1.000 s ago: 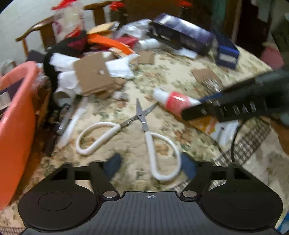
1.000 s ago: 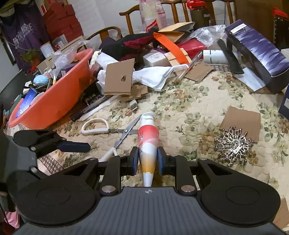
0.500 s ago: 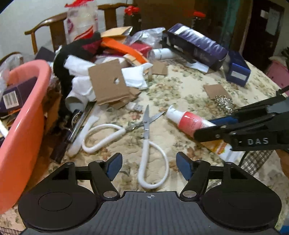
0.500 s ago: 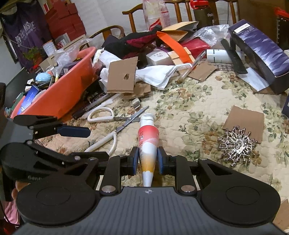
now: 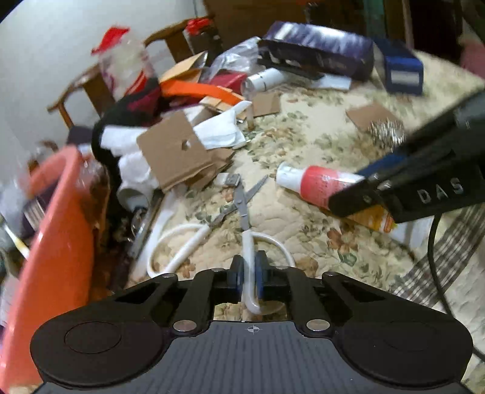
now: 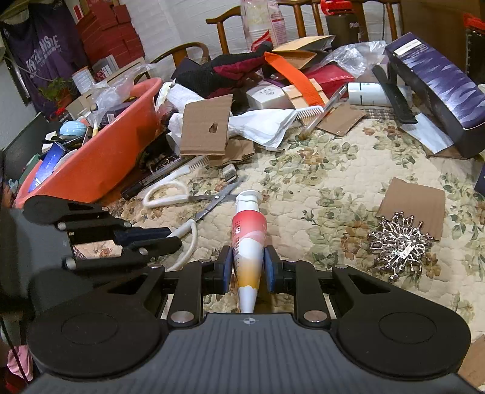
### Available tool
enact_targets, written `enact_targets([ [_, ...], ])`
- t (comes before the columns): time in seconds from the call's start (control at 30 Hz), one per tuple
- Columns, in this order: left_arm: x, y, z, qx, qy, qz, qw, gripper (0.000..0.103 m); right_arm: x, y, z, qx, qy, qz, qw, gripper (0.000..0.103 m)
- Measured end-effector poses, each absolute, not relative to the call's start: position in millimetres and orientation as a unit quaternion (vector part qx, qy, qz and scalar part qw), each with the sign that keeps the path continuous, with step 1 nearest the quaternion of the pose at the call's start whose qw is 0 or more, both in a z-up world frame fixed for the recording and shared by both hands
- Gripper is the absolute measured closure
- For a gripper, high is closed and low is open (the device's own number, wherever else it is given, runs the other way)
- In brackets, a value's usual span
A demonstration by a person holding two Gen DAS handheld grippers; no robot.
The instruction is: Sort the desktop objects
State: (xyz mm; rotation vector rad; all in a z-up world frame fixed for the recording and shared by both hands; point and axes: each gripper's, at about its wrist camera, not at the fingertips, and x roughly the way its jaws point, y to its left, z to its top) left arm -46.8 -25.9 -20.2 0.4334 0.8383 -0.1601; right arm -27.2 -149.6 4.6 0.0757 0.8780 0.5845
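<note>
Scissors (image 5: pixel 242 218) sit in the left tool (image 5: pixel 249 277), whose blue pads have just been closing and now press on one white handle loop from both sides; the blades lie open on the table, pointing away toward the clutter. The right tool (image 6: pixel 248 268) pinches the flat tail end of a red, white and orange tube (image 6: pixel 248 230), which lies on the cloth with its white cap pointing away. Both tools angle downward over the near part of the table, the left one beside the right, their fingers close but apart.

A quilted floral cloth covers the table (image 6: pixel 348 169). To the left stands an orange plastic basin (image 6: pixel 100 157) filled with small boxes and oddments. Behind the scissors lie a piece of brown cardboard with a hole (image 6: pixel 207 127), a white comb (image 6: pixel 178 172), crumpled white paper and dark clothing. To the right, a silvery spiked ornament (image 6: pixel 400 245) rests against another cardboard scrap (image 6: pixel 415 203). A long purple box (image 6: pixel 439 81) and a black comb (image 6: pixel 394 94) lie at the far right. Wooden chairs (image 6: pixel 230 27) and stacked red boxes (image 6: pixel 109 33) stand along the white wall beyond.
</note>
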Motion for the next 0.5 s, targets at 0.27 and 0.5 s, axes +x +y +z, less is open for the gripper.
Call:
enact_targets([
  [0.27, -47, 2, -15, 0.12, 0.411, -0.089, 0.899, 0.102, -27, -146, 6, 0.029, 0.421, 0.272, 0.865, 0.078],
  [0.5, -62, 18, 3, 0.065, 0.379, -0.106, 0.917, 0.102, -31, -131, 6, 0.027, 0.426, 0.266, 0.864, 0.078],
])
